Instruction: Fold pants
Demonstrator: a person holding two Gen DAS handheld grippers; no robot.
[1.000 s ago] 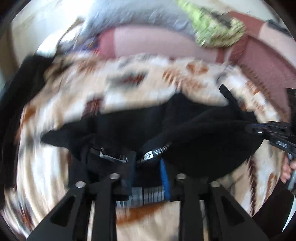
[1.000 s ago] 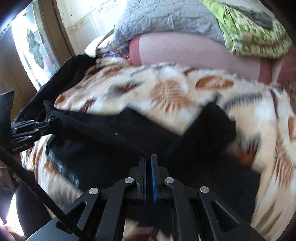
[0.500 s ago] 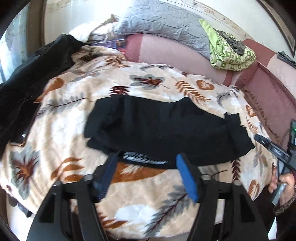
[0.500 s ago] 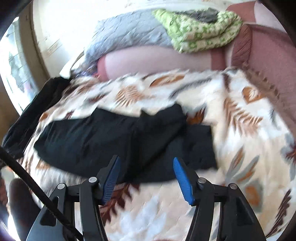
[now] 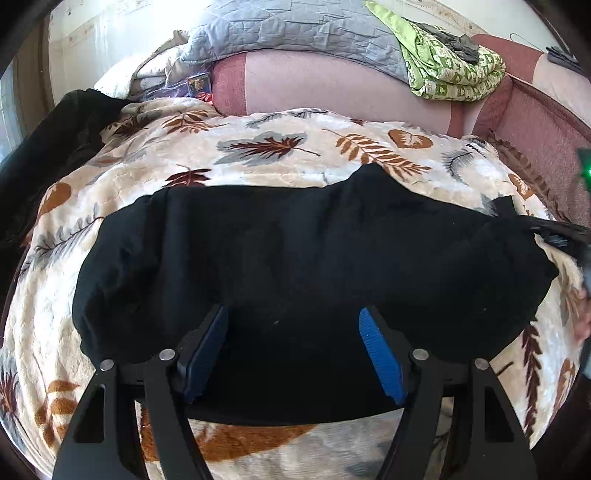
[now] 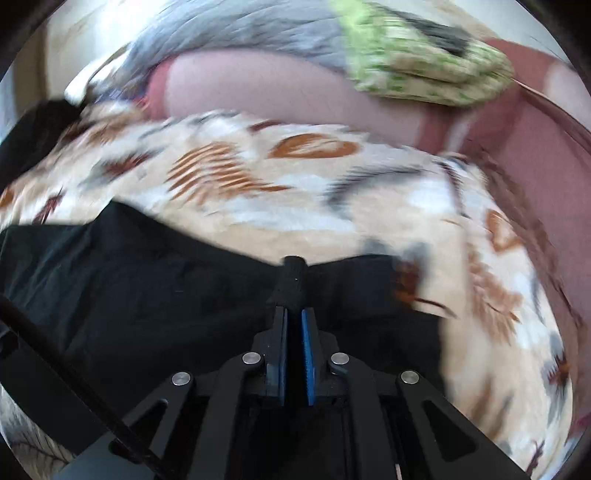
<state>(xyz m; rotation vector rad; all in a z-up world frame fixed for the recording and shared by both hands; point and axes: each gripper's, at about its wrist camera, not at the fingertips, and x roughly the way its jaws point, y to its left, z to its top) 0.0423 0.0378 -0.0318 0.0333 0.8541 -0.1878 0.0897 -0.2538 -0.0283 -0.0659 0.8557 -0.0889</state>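
The black pants [image 5: 303, 258] lie folded lengthwise across a leaf-patterned blanket [image 5: 280, 147]. My left gripper [image 5: 291, 347] is open, its blue pads straddling the near edge of the pants without pinching them. My right gripper [image 6: 293, 325] is shut on a bunched bit of the pants' right end [image 6: 293, 280]; the view is motion-blurred. The pants also fill the lower left of the right wrist view [image 6: 147, 288]. The right gripper's tip shows at the far right edge of the left wrist view [image 5: 565, 236].
The blanket covers a sofa with a pink-red backrest [image 5: 332, 85]. A grey quilted pillow [image 5: 295, 29] and a folded green cloth [image 5: 454, 70] lie on top of it. A black jacket [image 5: 55, 140] lies at the left end.
Both grippers let go of the pants and opened half a second ago. Since then the left has moved in over the near edge, still open, and the right has shut on the right end.
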